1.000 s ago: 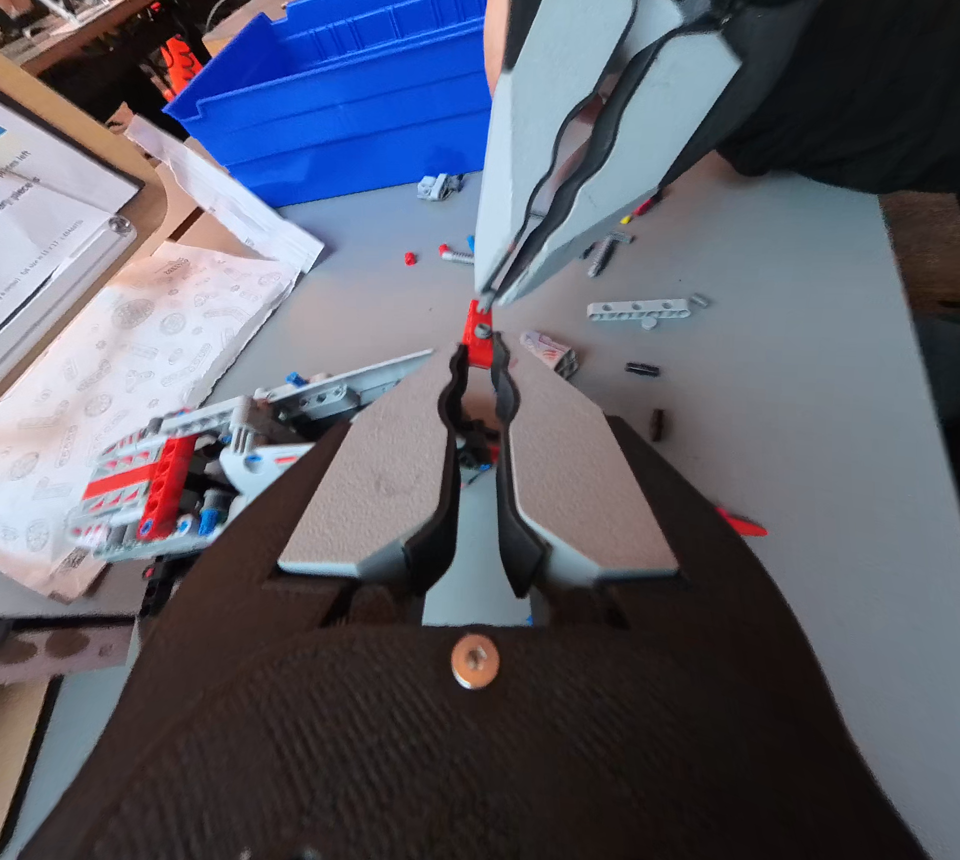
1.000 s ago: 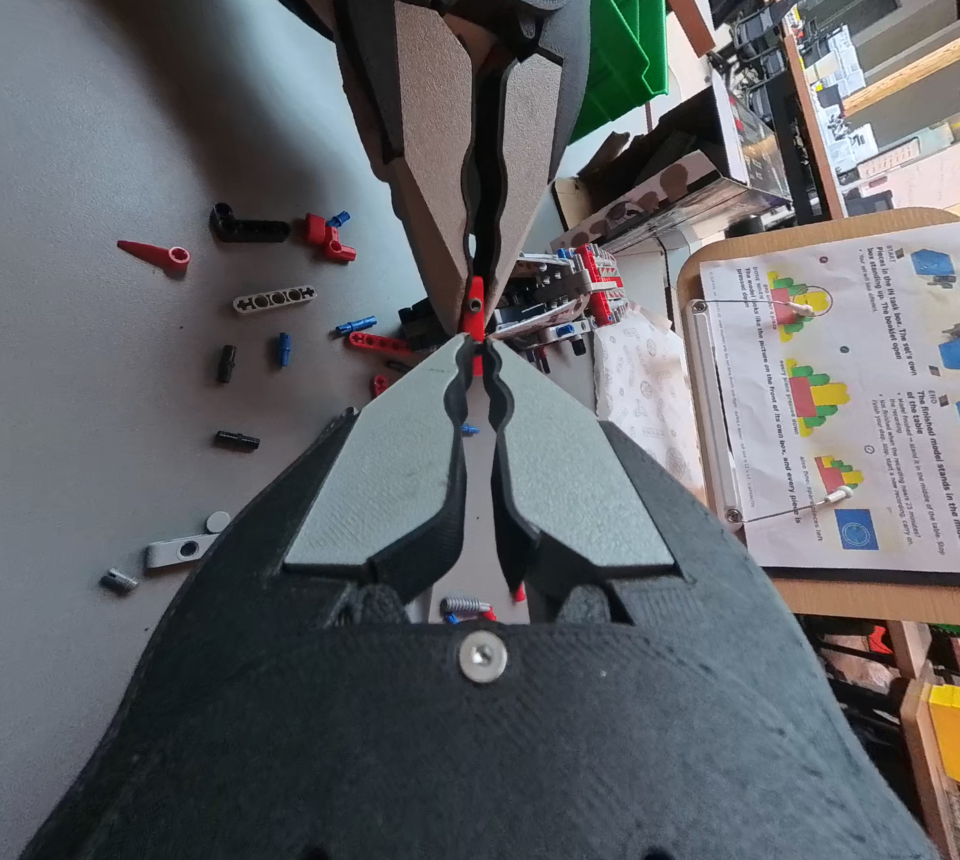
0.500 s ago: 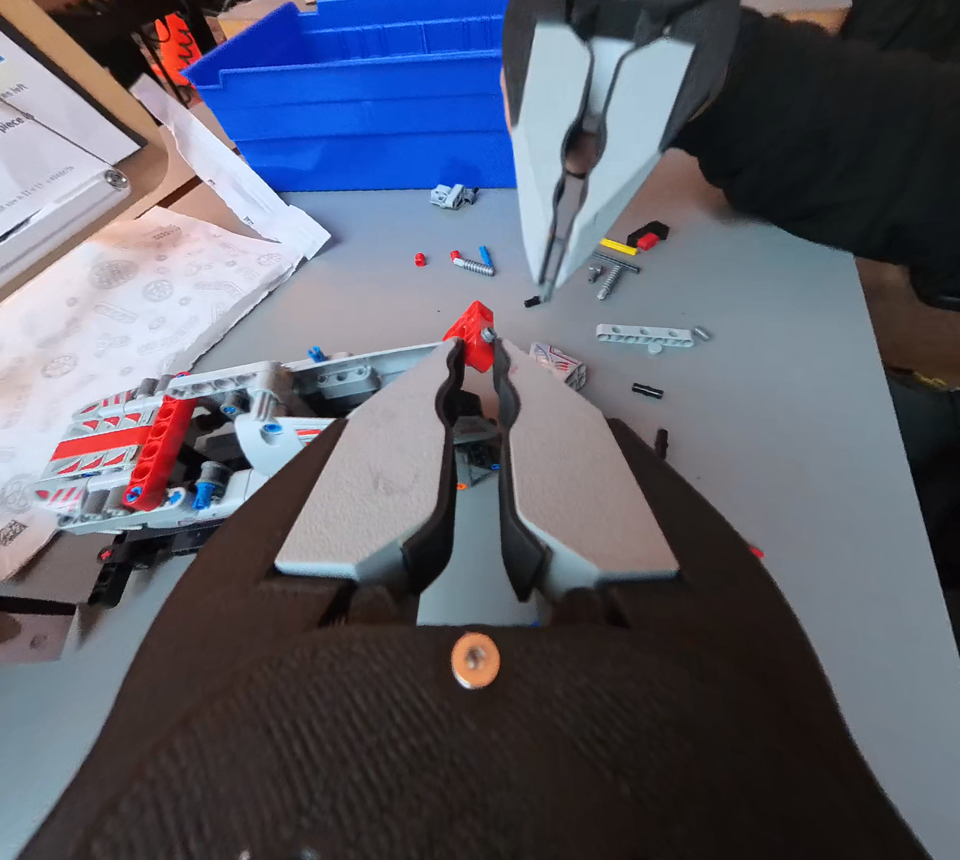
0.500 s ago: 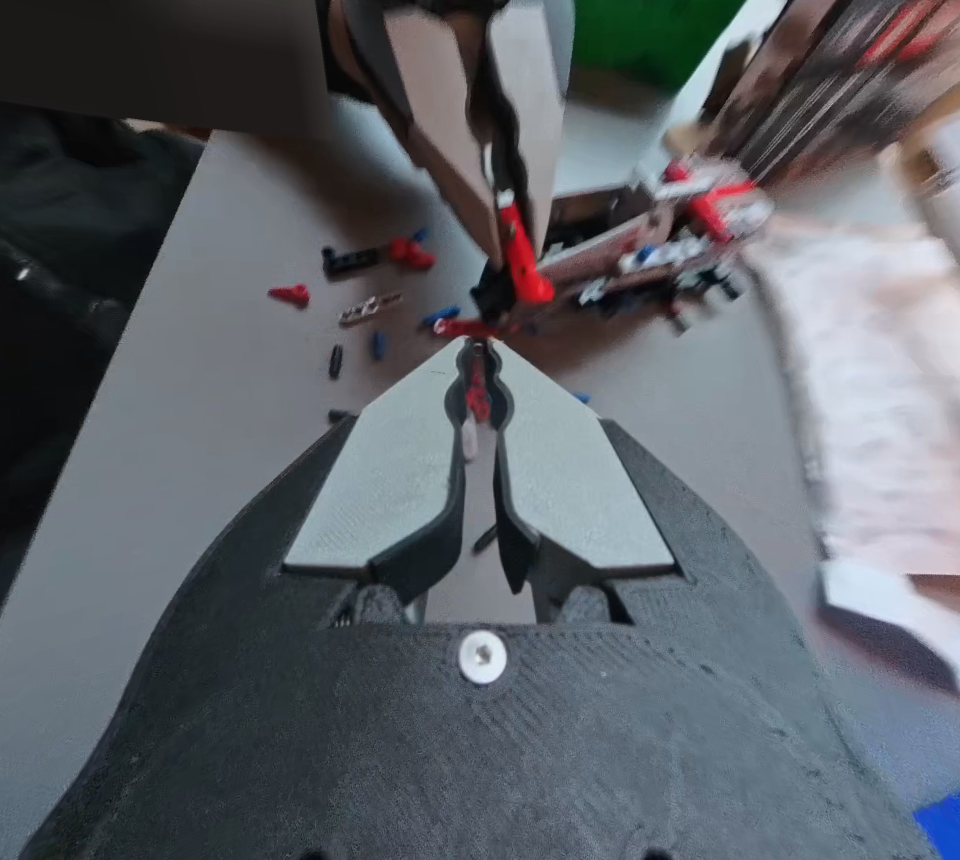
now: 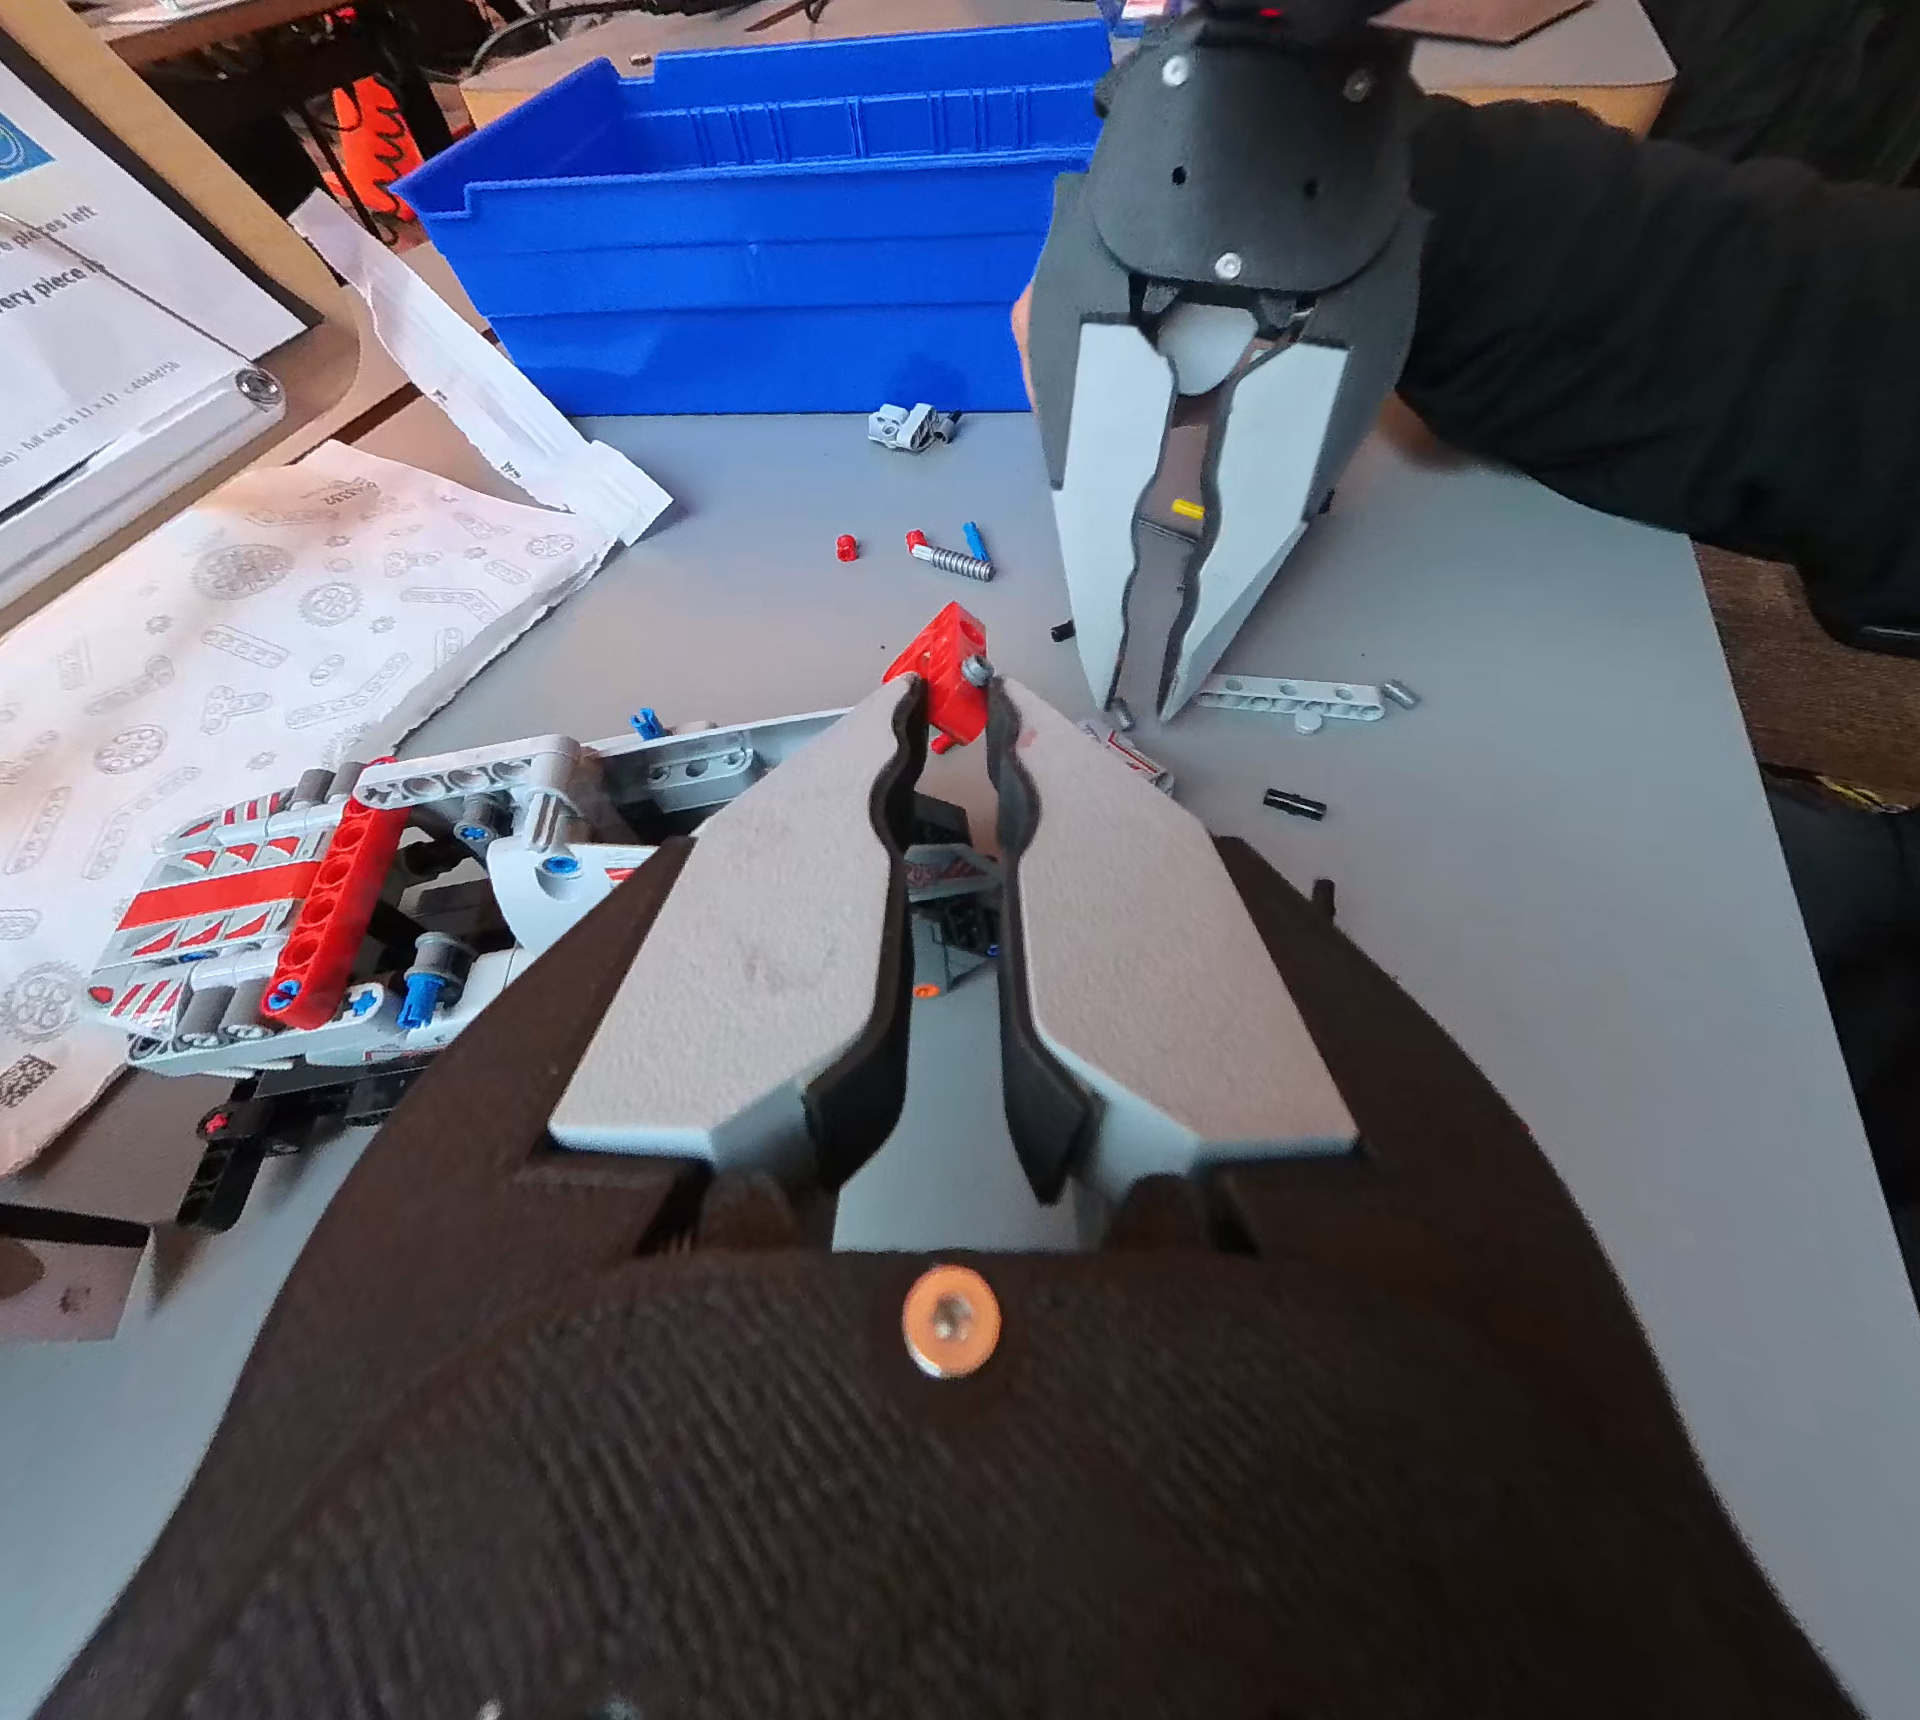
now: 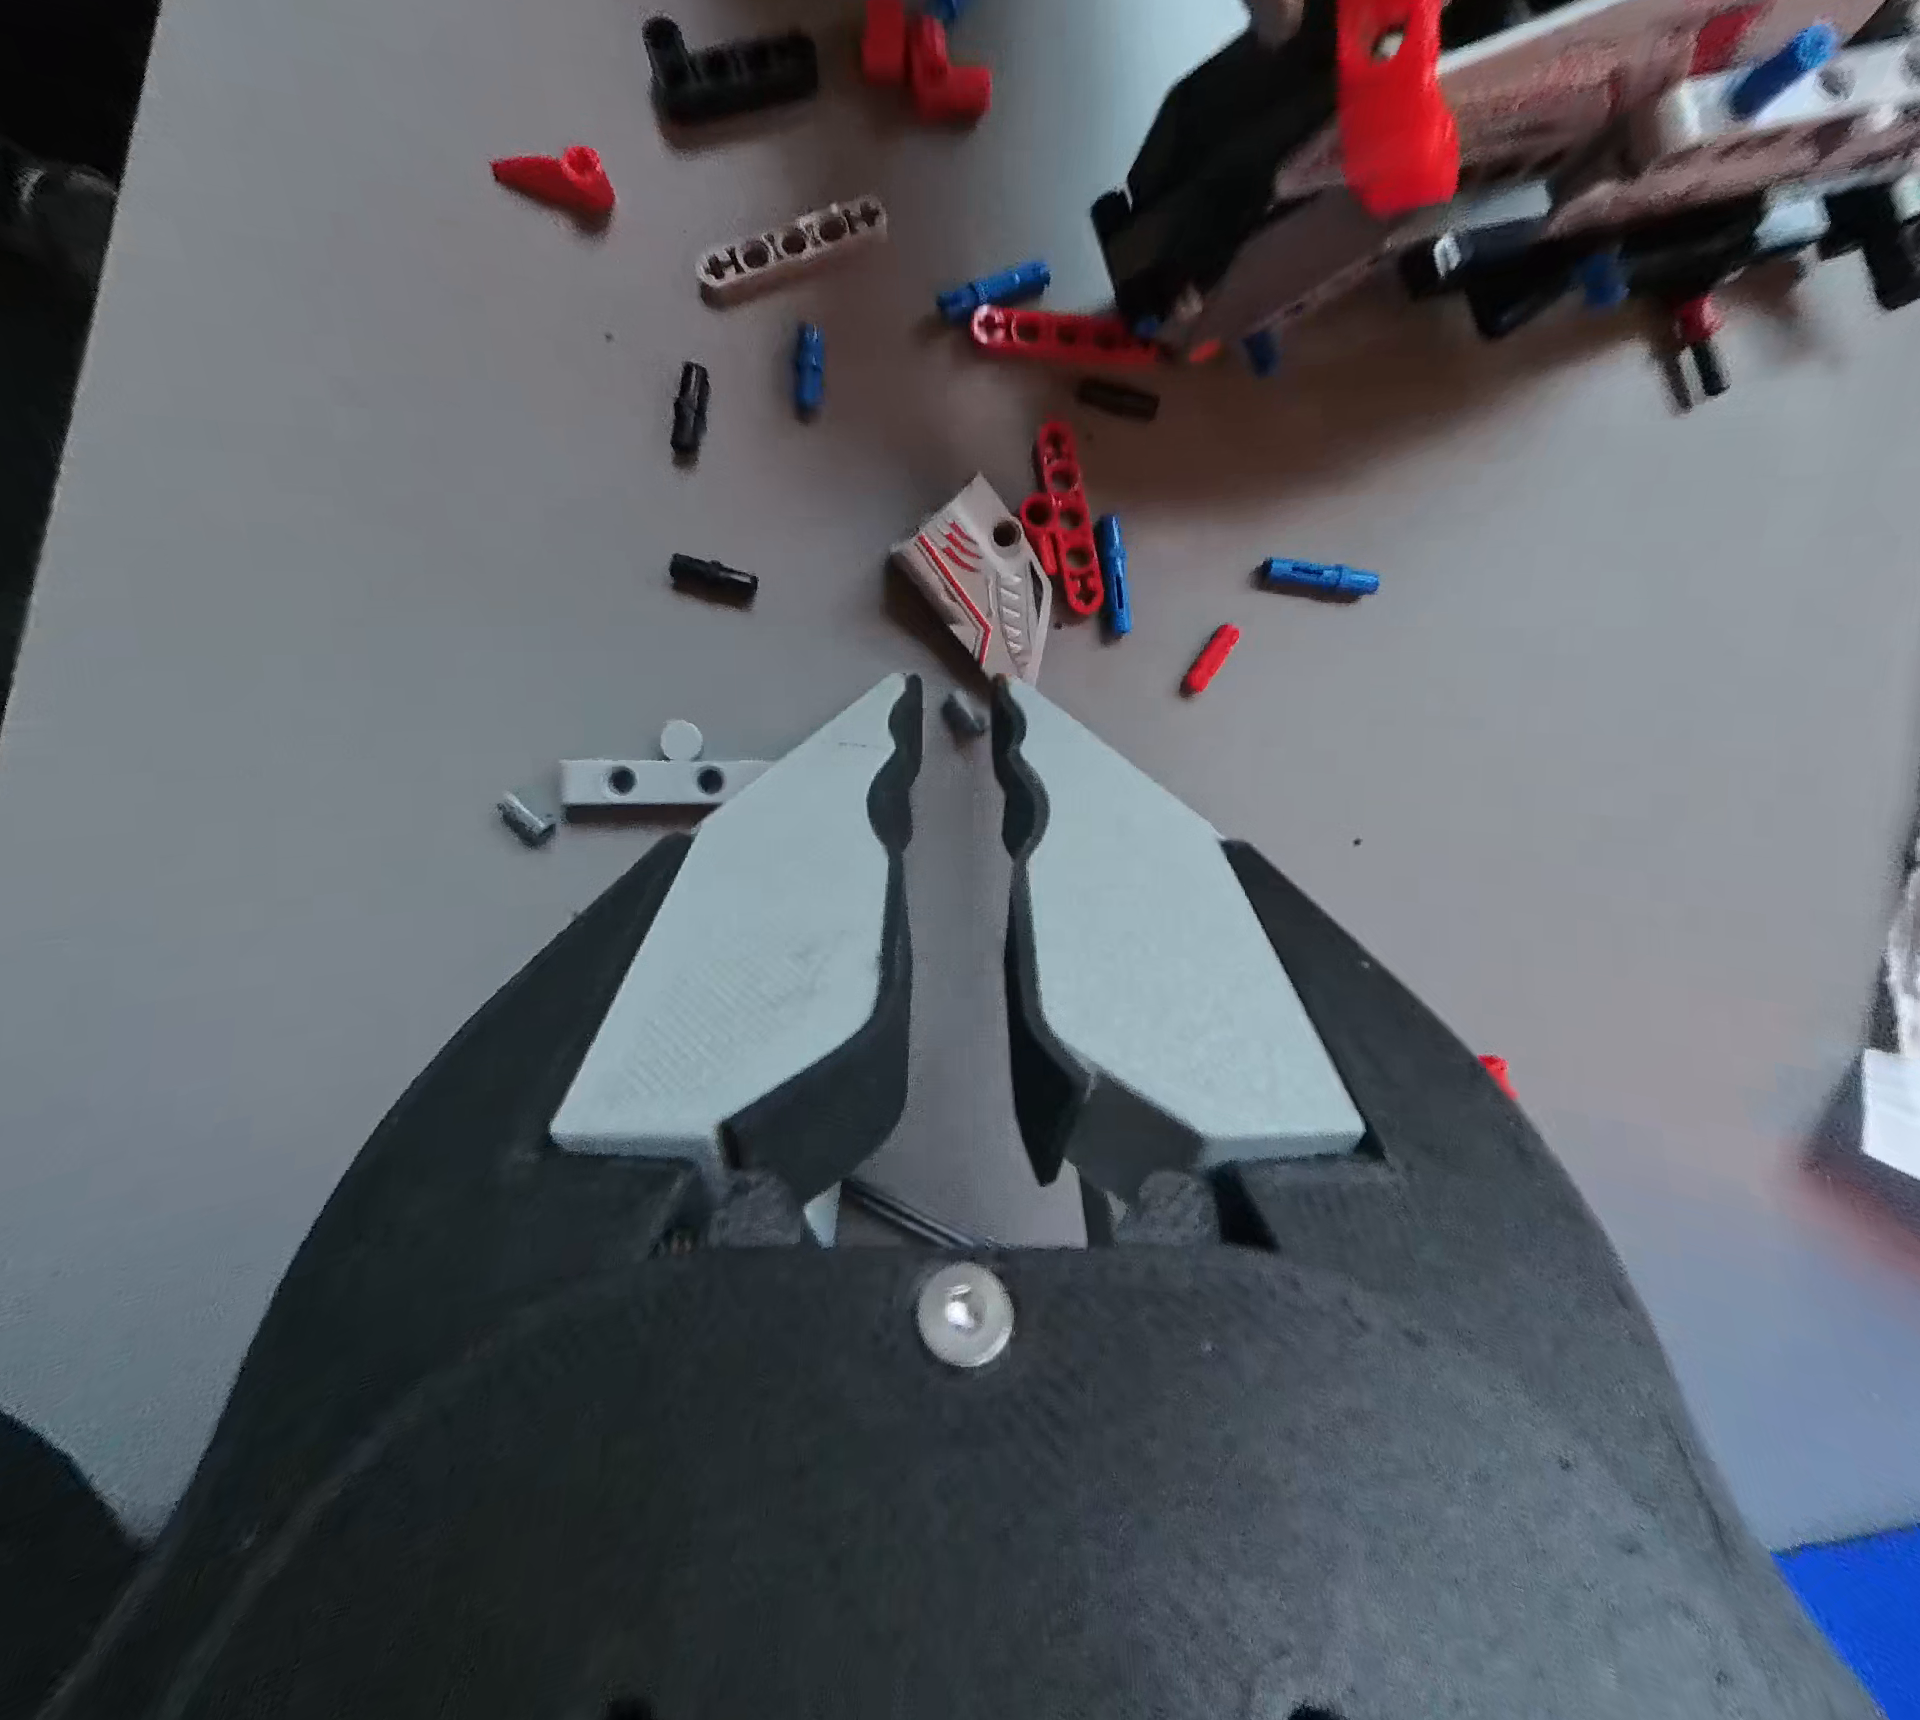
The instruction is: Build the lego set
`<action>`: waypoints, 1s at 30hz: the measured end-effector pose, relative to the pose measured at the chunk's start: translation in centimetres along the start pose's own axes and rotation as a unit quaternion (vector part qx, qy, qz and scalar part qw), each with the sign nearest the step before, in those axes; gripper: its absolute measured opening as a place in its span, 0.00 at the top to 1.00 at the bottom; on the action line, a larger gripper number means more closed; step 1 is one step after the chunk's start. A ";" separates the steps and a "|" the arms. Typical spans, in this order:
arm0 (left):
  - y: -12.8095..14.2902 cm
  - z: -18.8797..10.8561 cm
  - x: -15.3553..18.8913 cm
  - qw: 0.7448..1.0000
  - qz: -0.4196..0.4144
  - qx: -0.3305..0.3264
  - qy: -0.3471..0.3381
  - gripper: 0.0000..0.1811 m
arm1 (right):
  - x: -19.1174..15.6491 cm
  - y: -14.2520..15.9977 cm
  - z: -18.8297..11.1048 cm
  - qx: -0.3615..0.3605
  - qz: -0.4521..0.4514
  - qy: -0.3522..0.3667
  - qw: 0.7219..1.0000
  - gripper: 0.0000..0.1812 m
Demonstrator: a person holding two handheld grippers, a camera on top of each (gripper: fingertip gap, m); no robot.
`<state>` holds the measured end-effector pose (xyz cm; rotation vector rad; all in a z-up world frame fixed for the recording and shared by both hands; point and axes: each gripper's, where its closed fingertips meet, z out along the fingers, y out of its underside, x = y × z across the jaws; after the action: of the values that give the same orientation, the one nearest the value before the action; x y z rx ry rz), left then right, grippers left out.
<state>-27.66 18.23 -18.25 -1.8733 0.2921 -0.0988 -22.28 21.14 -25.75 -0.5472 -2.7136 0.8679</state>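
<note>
The left gripper (image 5: 951,699) clamps a red lego piece (image 5: 951,668) above the half-built lego model (image 5: 343,901) on the grey table (image 5: 1507,995). Beyond it, the right gripper (image 5: 1143,709) hovers slightly parted and empty, over a small grey pin (image 6: 964,714); farther back stands a blue bin (image 5: 758,247).

Your left wrist camera is looking low across the table (image 5: 1558,995) toward the blue bin (image 5: 769,257); your right one is facing steeply down, close. Both are sharing the printed panel piece (image 6: 977,579), centre frame.
</note>
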 end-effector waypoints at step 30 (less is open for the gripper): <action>-1.1 -0.4 0.3 0.995 -0.072 0.046 0.048 0.96 | 4.6 -8.5 -3.3 0.204 0.027 0.180 0.962 0.98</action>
<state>-27.34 18.09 -17.10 -1.7990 0.2137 -0.2962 -27.64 18.37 -17.53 -0.6177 -2.1272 1.1730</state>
